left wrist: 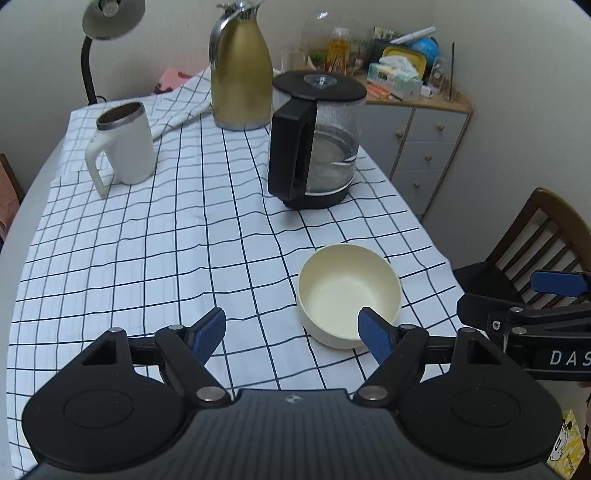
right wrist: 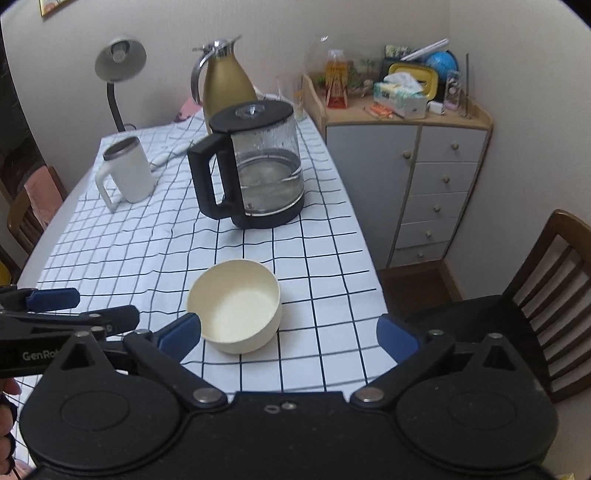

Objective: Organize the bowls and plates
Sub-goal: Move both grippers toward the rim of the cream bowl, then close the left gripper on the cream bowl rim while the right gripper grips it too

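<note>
A cream bowl [left wrist: 349,293] stands upright and empty on the checked tablecloth near the table's right front; it also shows in the right wrist view [right wrist: 236,304]. My left gripper [left wrist: 291,330] is open and empty, just short of the bowl, with its right fingertip over the bowl's near rim. My right gripper [right wrist: 288,332] is open and empty, with the bowl just ahead of its left fingertip. Each gripper shows at the edge of the other's view, the right one [left wrist: 535,317] and the left one [right wrist: 55,314]. No plates are in view.
A glass kettle with black handle [left wrist: 314,140] stands behind the bowl, a gold thermos jug [left wrist: 240,70] and a white mug [left wrist: 123,146] farther back. A desk lamp [left wrist: 107,18] is at the far left. A cluttered cabinet [right wrist: 406,147] and a wooden chair [right wrist: 546,295] stand right of the table.
</note>
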Available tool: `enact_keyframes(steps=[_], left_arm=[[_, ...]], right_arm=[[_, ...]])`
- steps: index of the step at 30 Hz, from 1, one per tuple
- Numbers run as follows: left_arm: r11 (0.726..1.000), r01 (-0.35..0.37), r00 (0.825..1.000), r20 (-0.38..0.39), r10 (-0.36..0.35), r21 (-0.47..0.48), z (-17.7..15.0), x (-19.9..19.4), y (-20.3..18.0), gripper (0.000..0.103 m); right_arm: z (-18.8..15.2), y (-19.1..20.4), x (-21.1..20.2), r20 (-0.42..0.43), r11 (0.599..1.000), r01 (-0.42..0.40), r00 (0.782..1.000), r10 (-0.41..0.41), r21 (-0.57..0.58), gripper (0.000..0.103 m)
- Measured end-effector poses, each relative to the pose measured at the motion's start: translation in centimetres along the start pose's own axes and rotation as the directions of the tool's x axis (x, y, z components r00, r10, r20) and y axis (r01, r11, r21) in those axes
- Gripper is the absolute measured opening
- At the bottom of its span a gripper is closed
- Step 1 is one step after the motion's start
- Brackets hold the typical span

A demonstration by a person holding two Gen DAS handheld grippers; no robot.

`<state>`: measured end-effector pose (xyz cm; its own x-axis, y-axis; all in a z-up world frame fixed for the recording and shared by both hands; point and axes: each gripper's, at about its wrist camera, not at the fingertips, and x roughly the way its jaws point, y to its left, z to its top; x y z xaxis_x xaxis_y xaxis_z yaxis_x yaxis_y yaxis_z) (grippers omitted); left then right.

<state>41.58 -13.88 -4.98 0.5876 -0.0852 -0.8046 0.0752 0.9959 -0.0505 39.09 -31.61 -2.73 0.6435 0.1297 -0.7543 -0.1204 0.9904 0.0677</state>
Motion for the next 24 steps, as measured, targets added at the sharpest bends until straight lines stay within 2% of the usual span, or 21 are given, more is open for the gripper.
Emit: enact_keyframes(steps=[9,15,19,21,23,24], left_arm=[[0.999,-0.053,0.996,-0.078,0.052,-0.011,1.0,6.0,0.2,0.078],[0.998,-0.053,0.990,-0.132,0.047,-0.038,1.3,8.6,0.4,0.078],[0.998,-0.054,0.988,-0.150,0.047,-0.041,1.4,9.8,0.3,0.078],[0.998,-0.057,0.988,-0.149,0.051,-0.037,1.5,10.2,0.2,0.074],[0.998,-0.053,0.986,-0.160,0.047,-0.029,1.5,10.8,0.1,0.062],[0.998,-0.053,0.985,-0.165,0.048,-0.028,1.5,11.0,0.0,0.060]], right_arm=[[1.7,-0.3,6.3,-0.093,1.000,-0.004,0.996,0.002,-0.012,0.096],[2.0,-0.4,9.3,-0.145,1.000,-0.019,0.989,0.016,-0.016,0.091],[2.1,-0.7,11.1,-0.179,1.000,-0.025,0.984,0.025,0.002,0.082],[2.1,-0.8,11.9,-0.194,1.000,-0.028,0.981,0.029,0.007,0.077],[2.1,-0.8,12.6,-0.205,1.000,-0.030,0.978,0.031,0.007,0.072],[2.1,-0.7,12.8,-0.209,0.999,-0.033,0.977,0.033,0.005,0.069]])
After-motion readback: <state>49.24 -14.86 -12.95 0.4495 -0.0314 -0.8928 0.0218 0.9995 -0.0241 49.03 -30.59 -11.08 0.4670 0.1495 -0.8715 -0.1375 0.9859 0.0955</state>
